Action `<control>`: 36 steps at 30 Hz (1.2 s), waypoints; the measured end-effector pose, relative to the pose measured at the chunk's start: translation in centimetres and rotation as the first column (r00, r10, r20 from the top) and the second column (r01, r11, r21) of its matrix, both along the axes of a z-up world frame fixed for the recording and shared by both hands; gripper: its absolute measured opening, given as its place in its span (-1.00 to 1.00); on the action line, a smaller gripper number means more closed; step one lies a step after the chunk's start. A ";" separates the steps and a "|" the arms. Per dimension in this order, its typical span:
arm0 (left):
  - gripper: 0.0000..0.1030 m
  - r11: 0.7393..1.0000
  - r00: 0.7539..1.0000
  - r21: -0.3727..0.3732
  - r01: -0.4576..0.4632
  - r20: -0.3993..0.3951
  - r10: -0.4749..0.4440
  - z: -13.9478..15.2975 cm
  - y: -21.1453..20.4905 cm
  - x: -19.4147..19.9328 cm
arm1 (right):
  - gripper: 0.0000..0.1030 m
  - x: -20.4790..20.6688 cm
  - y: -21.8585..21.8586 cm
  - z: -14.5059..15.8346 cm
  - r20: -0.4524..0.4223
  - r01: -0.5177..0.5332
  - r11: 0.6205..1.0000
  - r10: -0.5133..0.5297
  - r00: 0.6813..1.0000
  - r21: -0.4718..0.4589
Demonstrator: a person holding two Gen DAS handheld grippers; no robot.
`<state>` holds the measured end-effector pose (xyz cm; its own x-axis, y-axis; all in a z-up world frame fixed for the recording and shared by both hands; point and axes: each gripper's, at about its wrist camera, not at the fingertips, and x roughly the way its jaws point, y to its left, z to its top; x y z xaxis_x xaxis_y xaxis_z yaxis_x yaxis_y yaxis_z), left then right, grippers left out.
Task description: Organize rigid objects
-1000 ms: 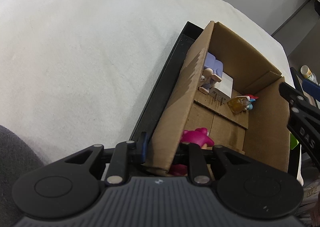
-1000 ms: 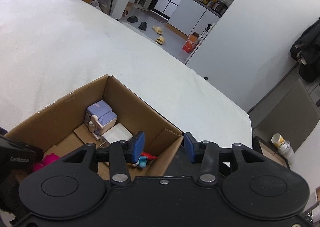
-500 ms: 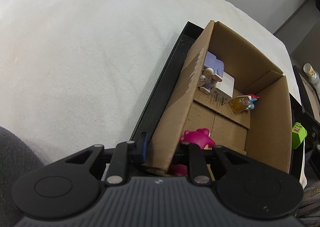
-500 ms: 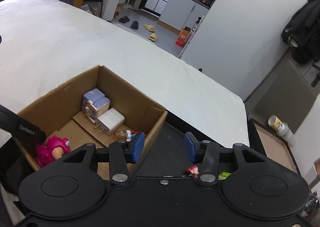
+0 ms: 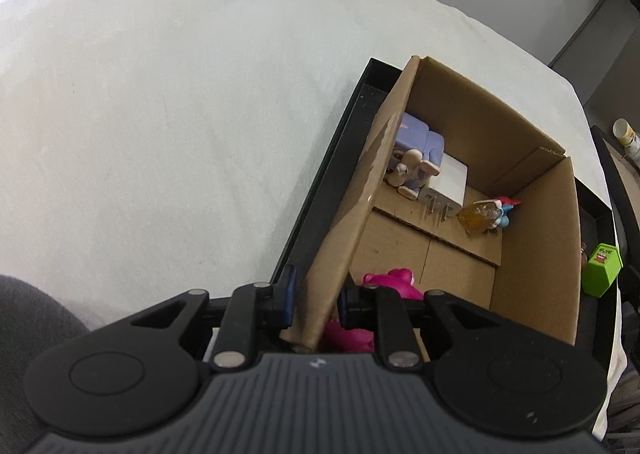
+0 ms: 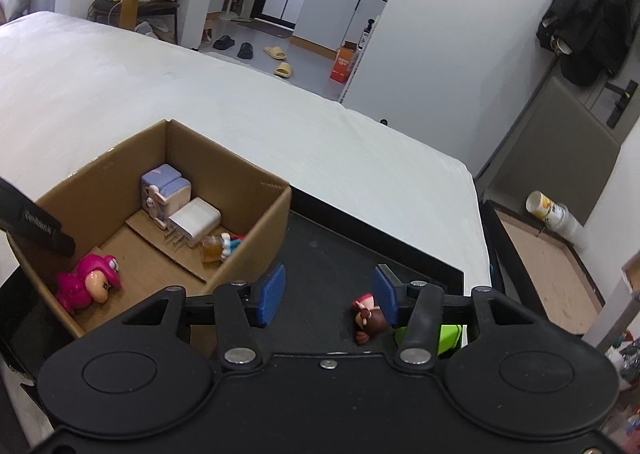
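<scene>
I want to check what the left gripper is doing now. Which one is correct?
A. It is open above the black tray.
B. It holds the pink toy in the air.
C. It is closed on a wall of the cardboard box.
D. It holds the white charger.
C: the left gripper has one finger outside and one inside the box wall, clamping it.

Left hand-held gripper point(image 5: 316, 300) clamped (pads narrow); right hand-held gripper point(image 6: 329, 290) spread wide.

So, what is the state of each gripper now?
Left gripper: closed on the cardboard box wall.
Right gripper: open, holding nothing.
</scene>
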<state>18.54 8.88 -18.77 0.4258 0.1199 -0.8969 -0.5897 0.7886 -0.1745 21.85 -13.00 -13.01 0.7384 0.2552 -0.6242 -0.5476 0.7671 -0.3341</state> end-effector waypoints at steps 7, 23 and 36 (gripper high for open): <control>-0.68 0.999 1.000 0.043 0.022 -0.014 -0.021 0.1 -0.9 0.5 | -0.04 0.2 -1.9 -0.6 -0.030 0.032 0.999 -0.031 0.999 0.037; -0.68 0.997 0.999 0.074 0.023 -0.032 -0.021 -0.1 -1.5 0.9 | -0.04 1.1 -5.4 -2.0 -0.100 0.113 0.984 -0.099 0.990 0.140; -0.67 0.995 0.999 0.092 0.024 -0.041 -0.020 -0.2 -1.8 1.0 | 0.16 2.9 -7.0 -4.5 -0.168 0.185 0.959 -0.150 0.974 0.215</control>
<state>19.59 7.13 -18.97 0.3932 0.1941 -0.8987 -0.5771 0.8131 -0.0769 24.72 -20.01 -17.54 0.6863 0.2842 -0.6694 -0.4349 0.8982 -0.0645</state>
